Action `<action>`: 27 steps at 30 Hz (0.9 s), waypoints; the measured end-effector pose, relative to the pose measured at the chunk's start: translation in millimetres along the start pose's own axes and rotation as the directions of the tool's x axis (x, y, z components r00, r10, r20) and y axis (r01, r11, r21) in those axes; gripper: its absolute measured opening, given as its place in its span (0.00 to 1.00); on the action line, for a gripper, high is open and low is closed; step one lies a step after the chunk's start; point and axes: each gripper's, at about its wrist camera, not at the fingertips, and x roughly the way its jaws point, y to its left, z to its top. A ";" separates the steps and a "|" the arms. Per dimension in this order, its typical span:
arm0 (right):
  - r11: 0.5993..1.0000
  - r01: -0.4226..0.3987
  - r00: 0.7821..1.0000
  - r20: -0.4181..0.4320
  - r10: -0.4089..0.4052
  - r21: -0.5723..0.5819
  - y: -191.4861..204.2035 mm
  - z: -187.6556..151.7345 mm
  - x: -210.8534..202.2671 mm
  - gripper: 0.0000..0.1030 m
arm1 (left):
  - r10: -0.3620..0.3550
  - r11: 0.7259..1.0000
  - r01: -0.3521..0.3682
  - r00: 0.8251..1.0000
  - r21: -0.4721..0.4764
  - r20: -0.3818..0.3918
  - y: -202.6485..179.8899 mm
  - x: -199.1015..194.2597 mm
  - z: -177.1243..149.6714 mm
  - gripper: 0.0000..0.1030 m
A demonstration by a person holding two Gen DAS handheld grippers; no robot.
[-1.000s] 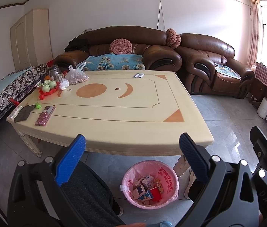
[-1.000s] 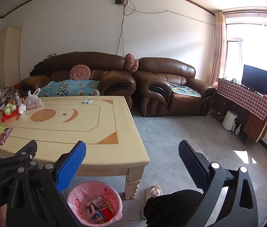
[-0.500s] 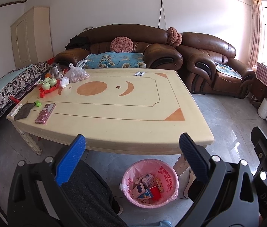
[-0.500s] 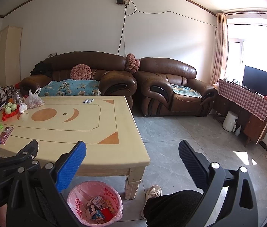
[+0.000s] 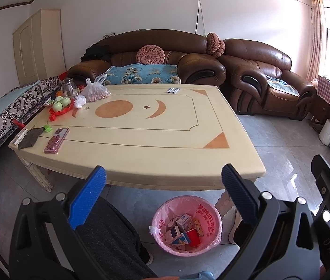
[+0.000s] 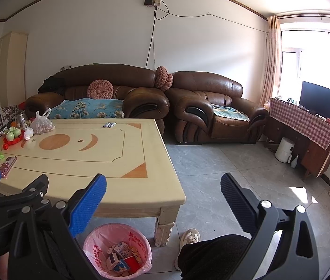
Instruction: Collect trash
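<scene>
Basically, the pink trash bin [image 5: 187, 226] sits on the floor just beside the worktop [image 5: 141, 140], at its near edge by the carved leg, below and between the left gripper [image 5: 163, 198] fingers in that view; in the right wrist view the bin [image 6: 117, 248] lies low and left of the right gripper [image 6: 163, 200]. Bin is pink-bag lined, holds small cartons [image 5: 179, 233] and a red piece. On the worktop: pink phone [image 5: 56, 140], bag of nuts [image 5: 96, 92], red tray with green cups [image 5: 61, 107], two small packets [image 5: 173, 90] at the far edge. Both grippers: fingers wide apart, holding nothing, touching nothing.
</scene>
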 end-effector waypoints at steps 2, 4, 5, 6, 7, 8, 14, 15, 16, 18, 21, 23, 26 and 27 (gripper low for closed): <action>1.000 -0.002 1.000 0.000 0.002 0.001 -0.2 0.2 0.4 0.93 | -0.001 1.000 0.001 1.000 0.000 -0.001 0.0 -0.1 0.3 0.94; 1.000 -0.002 1.000 0.000 0.002 0.000 -0.2 0.2 0.5 0.93 | 0.001 1.000 -0.001 1.000 0.001 0.000 -0.1 0.0 0.2 0.94; 1.000 -0.002 1.000 0.000 0.002 0.000 -0.3 0.3 0.5 0.93 | 0.001 1.000 -0.001 1.000 0.002 -0.001 -0.3 -0.1 0.3 0.94; 1.000 -0.002 1.000 0.000 0.002 0.000 -0.4 0.4 0.6 0.93 | 0.000 1.000 0.000 1.000 0.000 -0.001 -0.3 -0.1 0.1 0.94; 1.000 -0.003 1.000 0.000 0.003 0.000 -0.4 0.4 0.6 0.93 | -0.001 1.000 0.001 1.000 -0.001 -0.001 -0.4 -0.2 0.3 0.94; 1.000 -0.004 1.000 0.000 0.004 0.001 -0.5 0.5 0.8 0.93 | -0.001 1.000 0.001 1.000 -0.001 -0.001 -0.4 -0.2 0.3 0.94; 1.000 -0.004 1.000 0.000 0.004 0.000 0.0 0.1 0.5 0.93 | -0.001 1.000 0.001 1.000 0.000 0.000 -0.5 -0.3 0.0 0.94; 1.000 -0.004 1.000 0.000 0.004 0.000 0.7 0.4 0.2 0.93 | -0.001 1.000 0.001 1.000 -0.001 0.000 -0.7 -0.4 -0.1 0.94; 1.000 -0.005 1.000 0.000 0.005 0.001 0.8 0.3 -0.2 0.93 | -0.002 1.000 0.002 1.000 -0.001 0.000 -0.4 -0.1 0.0 0.94; 1.000 -0.004 1.000 0.001 0.004 0.000 0.9 0.2 -0.3 0.93 | -0.002 1.000 0.002 1.000 -0.001 0.001 -0.3 -0.1 0.0 0.94; 1.000 -0.005 1.000 0.000 0.005 0.001 0.9 -0.1 -0.3 0.93 | 0.000 1.000 0.000 1.000 0.000 0.001 -0.3 -0.1 0.0 0.94; 1.000 -0.006 1.000 -0.002 0.006 0.002 1.0 -0.1 0.1 0.93 | 0.000 1.000 0.000 1.000 0.002 0.001 -0.6 -0.1 -0.1 0.94; 1.000 -0.009 1.000 -0.007 0.009 0.001 1.7 0.2 2.1 0.93 | -0.001 1.000 0.001 1.000 0.005 -0.001 -1.2 0.8 -0.4 0.94; 1.000 -0.015 1.000 -0.009 0.015 0.001 1.8 0.2 3.8 0.93 | -0.001 1.000 0.001 1.000 0.006 -0.002 -1.2 2.2 -0.6 0.94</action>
